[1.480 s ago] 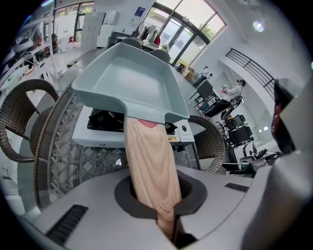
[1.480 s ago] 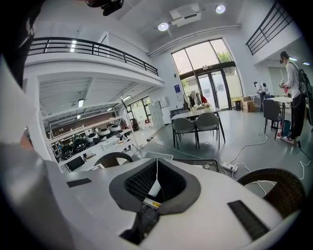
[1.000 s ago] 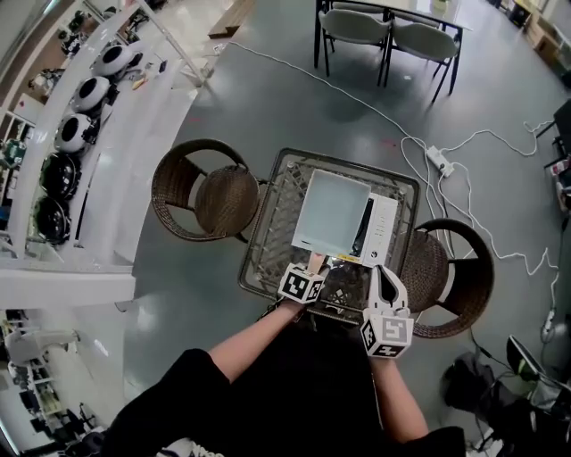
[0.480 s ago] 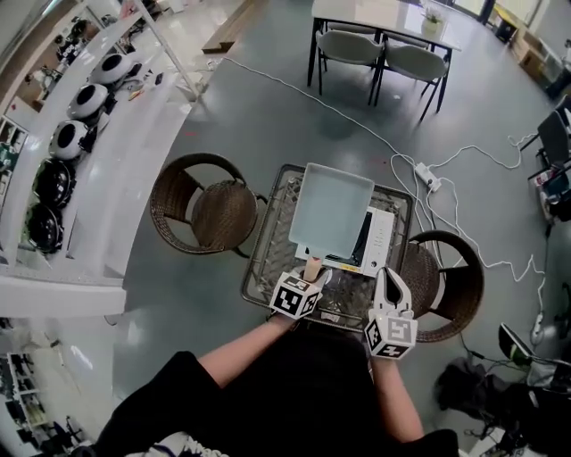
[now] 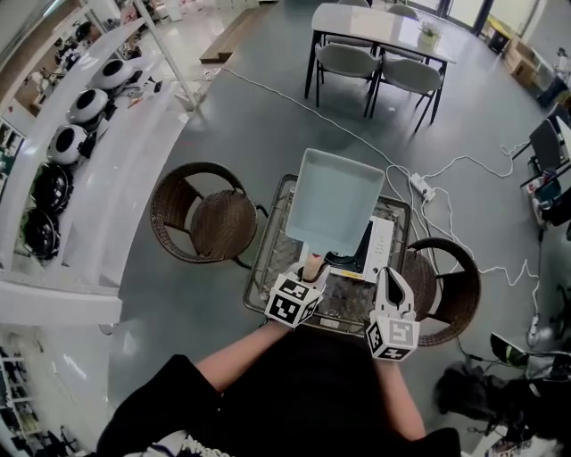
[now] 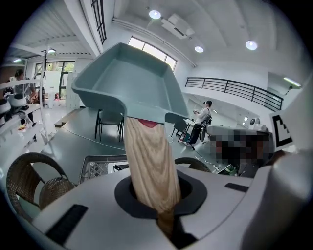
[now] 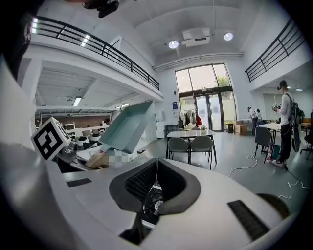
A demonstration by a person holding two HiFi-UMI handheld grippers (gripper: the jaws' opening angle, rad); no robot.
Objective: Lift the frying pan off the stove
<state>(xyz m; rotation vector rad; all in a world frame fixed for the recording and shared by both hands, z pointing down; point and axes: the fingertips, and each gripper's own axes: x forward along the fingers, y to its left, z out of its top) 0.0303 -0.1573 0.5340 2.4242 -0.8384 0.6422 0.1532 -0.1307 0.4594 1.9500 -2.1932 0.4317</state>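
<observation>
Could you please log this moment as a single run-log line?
left claw: shut on wooden handle | frying pan: tilted, held above stove | right claw: shut, empty

One frying pan (image 5: pixel 335 201), one stove (image 5: pixel 379 250), one wire surface (image 5: pixel 268 261). Two wicker chairs (image 5: pixel 219 219) flank it. Two grippers in frame: left gripper (image 5: pixel 311 267), right gripper (image 5: pixel 390 275). Beyond, one dining table (image 5: pixel 384 25), two grey chairs (image 5: pixel 348 61), one power strip (image 5: pixel 419 186).
</observation>
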